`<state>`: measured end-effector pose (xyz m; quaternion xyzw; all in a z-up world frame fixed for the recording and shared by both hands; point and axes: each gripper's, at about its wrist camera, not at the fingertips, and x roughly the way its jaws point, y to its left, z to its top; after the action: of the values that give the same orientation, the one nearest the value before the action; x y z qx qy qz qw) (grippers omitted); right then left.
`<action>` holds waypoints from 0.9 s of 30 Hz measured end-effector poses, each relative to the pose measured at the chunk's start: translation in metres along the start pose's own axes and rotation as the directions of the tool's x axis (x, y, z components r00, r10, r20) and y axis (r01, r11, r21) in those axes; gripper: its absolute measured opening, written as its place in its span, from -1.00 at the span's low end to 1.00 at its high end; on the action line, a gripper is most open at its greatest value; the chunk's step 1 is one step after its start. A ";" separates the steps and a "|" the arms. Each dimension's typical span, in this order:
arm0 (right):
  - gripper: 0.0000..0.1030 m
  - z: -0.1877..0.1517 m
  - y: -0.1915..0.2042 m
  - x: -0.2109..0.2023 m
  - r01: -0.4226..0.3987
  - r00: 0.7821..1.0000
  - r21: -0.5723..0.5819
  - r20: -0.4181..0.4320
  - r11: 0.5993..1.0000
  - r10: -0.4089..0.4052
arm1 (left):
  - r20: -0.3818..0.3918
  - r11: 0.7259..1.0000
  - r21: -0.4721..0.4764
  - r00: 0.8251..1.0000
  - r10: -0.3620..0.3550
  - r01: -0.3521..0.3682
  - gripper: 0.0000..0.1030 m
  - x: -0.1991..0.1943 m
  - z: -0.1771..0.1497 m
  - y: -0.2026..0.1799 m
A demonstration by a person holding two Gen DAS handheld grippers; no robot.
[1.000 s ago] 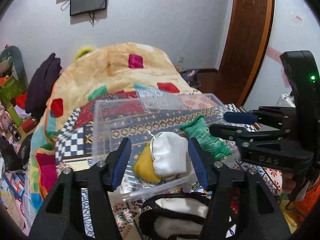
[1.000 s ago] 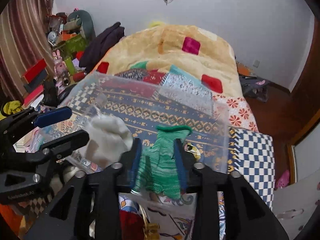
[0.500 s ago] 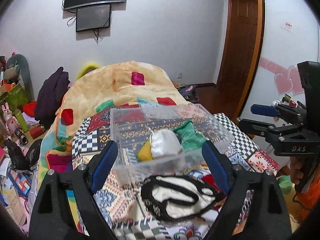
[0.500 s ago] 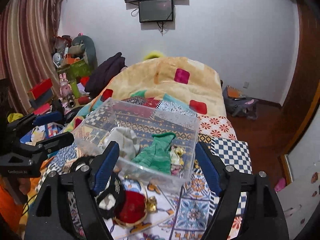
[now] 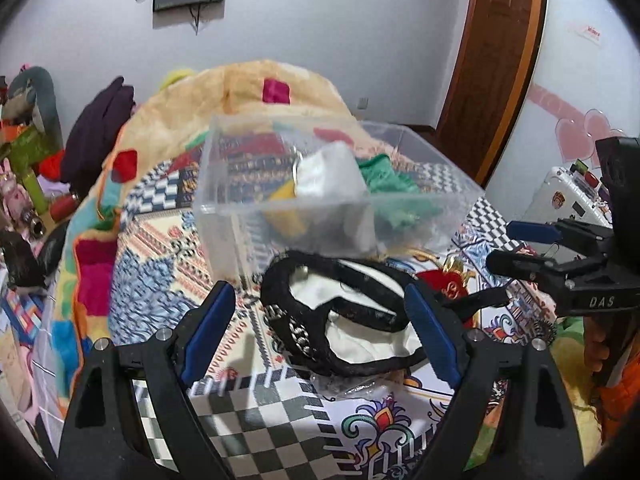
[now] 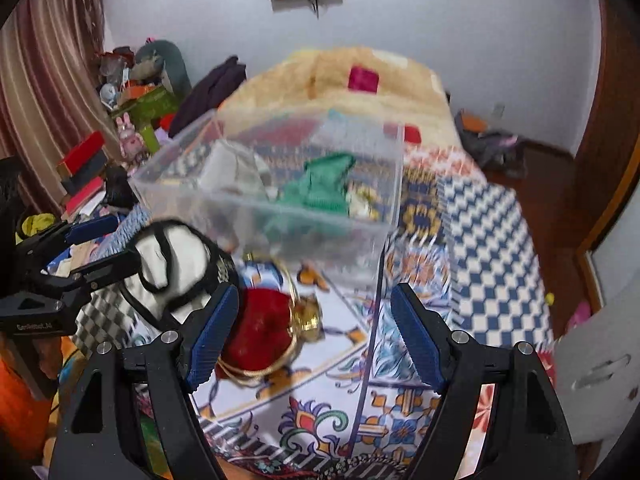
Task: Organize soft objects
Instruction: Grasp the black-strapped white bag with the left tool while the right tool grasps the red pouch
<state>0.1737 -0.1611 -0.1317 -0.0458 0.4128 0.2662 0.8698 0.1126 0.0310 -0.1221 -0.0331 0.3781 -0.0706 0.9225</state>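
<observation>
Across the middle of both views the bed (image 5: 152,248) is lying under a patterned quilt, with a tan blanket (image 5: 248,96) heaped at its far end. At centre frame the clear bin (image 5: 280,216) is sitting on the quilt, holding a white cloth (image 5: 324,172), a green cloth (image 5: 384,178) to its right and something yellow (image 5: 286,196) at its lower left; the bin's front wall is blurring them. Just below the bin in my left view, the black-and-white pouch (image 5: 356,320) is lying on the quilt, between the blue pads of my left claw (image 5: 318,332), which I am holding wide apart and empty above it. In the lower centre of my right view, the red pouch (image 6: 260,328) with its gold clasp is resting beside the black-and-white one (image 6: 168,264). My right claw (image 6: 316,336) is gaping wide too, gripping nothing, its left pad just beside the red pouch.
</observation>
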 end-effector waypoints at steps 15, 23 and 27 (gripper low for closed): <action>-0.15 -0.018 0.018 0.033 -0.058 0.993 -0.033 -0.108 0.998 0.054 | 0.002 1.000 0.007 1.000 -0.010 0.010 -0.14 0.008 -0.014 -0.004; -0.56 -0.017 0.018 0.032 -0.039 0.996 -0.042 -0.084 0.998 0.035 | 0.025 1.000 0.006 0.999 -0.021 0.021 -0.55 -0.001 -0.013 -0.002; -0.62 -0.015 0.017 0.024 -0.018 0.999 -0.040 -0.046 0.999 0.016 | 0.045 0.999 0.005 0.998 -0.032 0.032 -0.66 -0.007 -0.010 -0.002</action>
<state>0.1669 -0.1413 -0.1572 -0.0660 0.4276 0.2807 0.8567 0.1004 0.0302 -0.1239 -0.0386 0.3567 -0.0854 0.9295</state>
